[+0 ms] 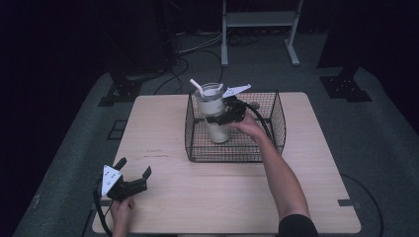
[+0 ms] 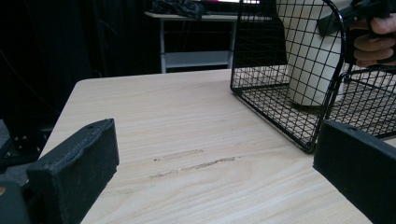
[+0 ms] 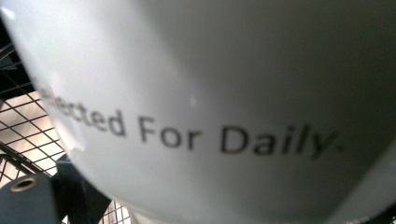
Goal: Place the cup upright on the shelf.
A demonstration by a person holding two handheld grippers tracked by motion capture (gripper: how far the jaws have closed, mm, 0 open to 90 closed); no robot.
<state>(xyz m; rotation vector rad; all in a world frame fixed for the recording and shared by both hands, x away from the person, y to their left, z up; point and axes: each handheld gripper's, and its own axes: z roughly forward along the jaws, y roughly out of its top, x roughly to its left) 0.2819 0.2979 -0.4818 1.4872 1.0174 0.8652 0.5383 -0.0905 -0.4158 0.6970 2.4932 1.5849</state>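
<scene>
A white tumbler (image 1: 216, 118) with a clear lid and a white straw stands inside a black wire basket (image 1: 225, 150) at the table's far middle. My right gripper (image 1: 218, 118) reaches in from the right and is shut on the tumbler's middle. In the right gripper view the tumbler's wall (image 3: 210, 93) with printed text is right up against the camera. My left gripper (image 1: 134, 167) rests open near the front left corner, holding nothing. In the left gripper view its open jaws frame bare tabletop, with the basket (image 2: 280, 107) and tumbler (image 2: 308, 60) beyond at the right.
The light wooden table (image 1: 197, 192) stands on grey floor. Behind it are a white metal frame (image 1: 259, 19), dark stands and cables (image 1: 197, 47). The basket's walls rise around the tumbler on all sides.
</scene>
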